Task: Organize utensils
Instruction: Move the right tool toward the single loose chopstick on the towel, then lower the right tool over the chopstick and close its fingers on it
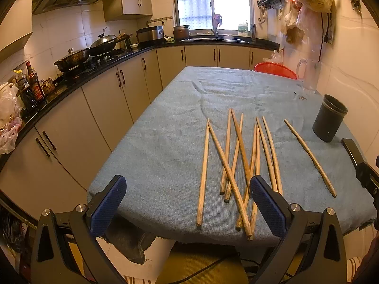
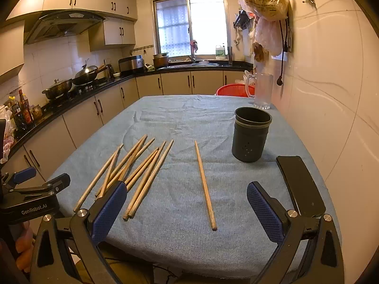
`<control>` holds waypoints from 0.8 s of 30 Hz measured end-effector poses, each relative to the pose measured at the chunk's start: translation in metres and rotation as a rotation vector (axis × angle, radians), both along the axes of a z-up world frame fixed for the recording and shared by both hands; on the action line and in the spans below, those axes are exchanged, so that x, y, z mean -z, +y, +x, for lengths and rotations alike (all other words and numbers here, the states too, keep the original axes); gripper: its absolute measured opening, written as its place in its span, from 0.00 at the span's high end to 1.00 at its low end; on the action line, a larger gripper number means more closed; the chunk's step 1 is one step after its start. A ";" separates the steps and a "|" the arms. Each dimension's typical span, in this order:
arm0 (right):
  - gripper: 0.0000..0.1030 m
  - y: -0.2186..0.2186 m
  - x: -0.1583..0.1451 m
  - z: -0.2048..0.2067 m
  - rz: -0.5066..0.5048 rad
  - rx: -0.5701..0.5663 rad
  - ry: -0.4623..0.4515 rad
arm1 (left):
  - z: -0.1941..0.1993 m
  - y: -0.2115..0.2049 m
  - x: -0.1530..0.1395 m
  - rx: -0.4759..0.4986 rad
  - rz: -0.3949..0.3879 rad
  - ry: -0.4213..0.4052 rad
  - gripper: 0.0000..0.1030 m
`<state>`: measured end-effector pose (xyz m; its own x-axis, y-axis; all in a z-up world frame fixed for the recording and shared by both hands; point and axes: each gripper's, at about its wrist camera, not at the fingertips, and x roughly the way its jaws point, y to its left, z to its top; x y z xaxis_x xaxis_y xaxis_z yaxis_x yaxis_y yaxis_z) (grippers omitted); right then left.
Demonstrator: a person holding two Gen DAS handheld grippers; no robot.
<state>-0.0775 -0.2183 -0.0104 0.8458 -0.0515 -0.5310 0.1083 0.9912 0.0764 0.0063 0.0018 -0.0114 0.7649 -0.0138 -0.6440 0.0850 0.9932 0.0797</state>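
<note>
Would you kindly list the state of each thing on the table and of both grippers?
Left gripper: open, empty.
Right gripper: open, empty.
Chopstick holder: upright, no chopsticks showing.
Chopstick pile: lying loose, crossed.
Single chopstick: lying apart.
Glass mug: upright.

On the counter draped in a blue towel cloth (image 2: 180, 123), I saw a heap of crossed wooden chopsticks (image 2: 132, 172) at the left, one lone wooden chopstick (image 2: 205, 185) to its right, and a dark cylindrical holder cup (image 2: 251, 137) farther right and behind, with a clear glass mug (image 2: 261, 91) beyond it.
</note>
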 end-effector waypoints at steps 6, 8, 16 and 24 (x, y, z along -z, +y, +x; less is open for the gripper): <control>0.00 0.000 0.002 0.002 0.007 0.000 0.007 | 0.001 0.000 0.001 0.002 0.002 0.020 0.00; 0.00 -0.001 0.002 0.002 0.010 -0.002 0.008 | 0.002 0.000 0.002 0.005 0.006 0.023 0.00; 0.08 -0.016 0.004 0.017 0.044 -0.005 0.059 | 0.019 0.011 0.006 -0.001 0.019 0.105 0.00; 0.18 -0.029 -0.001 0.050 0.061 -0.046 0.153 | 0.058 0.023 0.012 0.039 -0.021 0.195 0.00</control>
